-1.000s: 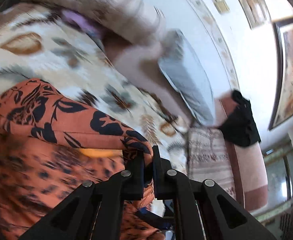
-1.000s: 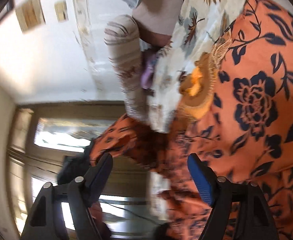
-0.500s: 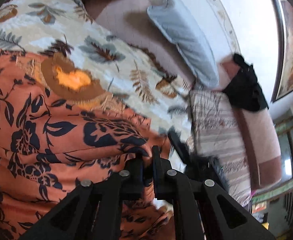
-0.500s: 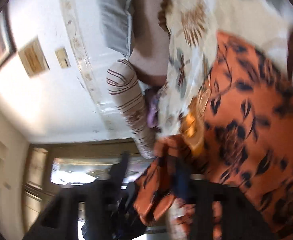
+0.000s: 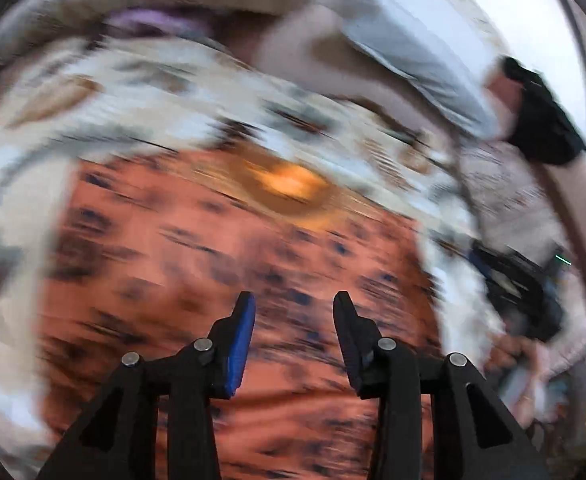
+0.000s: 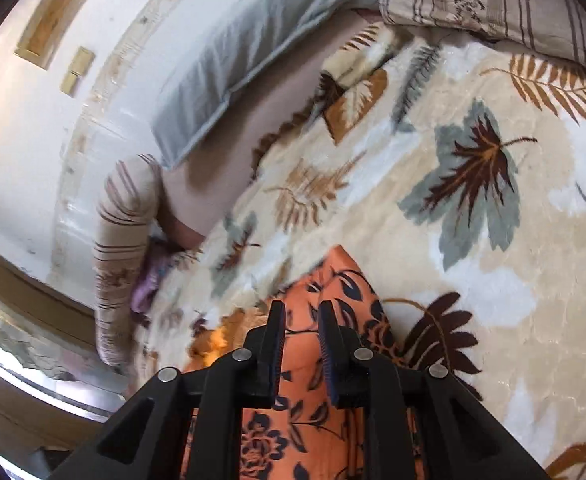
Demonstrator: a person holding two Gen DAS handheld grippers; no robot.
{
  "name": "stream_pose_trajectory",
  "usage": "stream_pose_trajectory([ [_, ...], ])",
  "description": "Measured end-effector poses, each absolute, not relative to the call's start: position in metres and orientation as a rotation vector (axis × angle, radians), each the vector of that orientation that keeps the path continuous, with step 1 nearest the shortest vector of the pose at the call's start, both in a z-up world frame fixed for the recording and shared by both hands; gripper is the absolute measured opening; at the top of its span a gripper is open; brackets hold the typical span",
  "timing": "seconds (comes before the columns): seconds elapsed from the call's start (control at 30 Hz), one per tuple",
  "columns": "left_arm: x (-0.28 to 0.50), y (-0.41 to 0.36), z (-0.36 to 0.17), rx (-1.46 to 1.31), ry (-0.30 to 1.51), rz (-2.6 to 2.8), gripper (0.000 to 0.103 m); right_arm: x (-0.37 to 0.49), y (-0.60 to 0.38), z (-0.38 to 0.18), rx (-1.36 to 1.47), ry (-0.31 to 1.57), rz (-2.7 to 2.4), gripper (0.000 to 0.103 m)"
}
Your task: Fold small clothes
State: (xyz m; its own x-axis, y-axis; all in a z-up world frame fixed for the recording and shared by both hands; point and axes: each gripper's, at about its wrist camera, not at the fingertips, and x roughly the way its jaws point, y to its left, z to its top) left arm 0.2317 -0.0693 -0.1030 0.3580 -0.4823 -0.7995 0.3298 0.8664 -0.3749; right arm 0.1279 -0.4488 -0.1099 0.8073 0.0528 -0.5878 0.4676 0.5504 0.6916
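Garment (image 6: 325, 420): orange cloth with a dark floral print, lying spread on the leaf-patterned blanket (image 6: 473, 184), its golden neckline (image 5: 289, 184) on the side toward the grey pillow (image 6: 245, 40). Your left gripper (image 5: 293, 320) hovers over the cloth; its jaws have just been opening and now stand apart with nothing between them. Your right gripper (image 6: 300, 340) is over the garment's edge; its jaws have just been closing to a narrow gap, and no cloth is visibly pinched. Judgement: the fabric looks thin, light and limp, and will likely sag and slide on the plush blanket. You should take it at hems or corners, pinching both layers.
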Motion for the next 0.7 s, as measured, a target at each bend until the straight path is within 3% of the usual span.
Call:
stream_pose_trajectory([
  [0.17,0.26,-0.027,-0.121,-0.108,1.067,-0.312,0.041,0.146,-0.424,-0.118,1.015,0.707,0.034,0.02],
  [0.37,0.271,-0.012,-0.168,0.022,1.207,-0.176,0.041,0.179,-0.369,-0.154,0.933,1.035,0.189,0.02],
  [0.47,0.265,-0.018,-0.166,0.11,1.18,-0.18,0.041,0.184,-0.366,-0.182,0.854,1.182,0.062,0.017],
  [0.7,0.277,-0.036,-0.13,0.099,1.097,-0.235,0.042,0.173,-0.398,-0.157,0.863,0.988,-0.053,0.02],
])
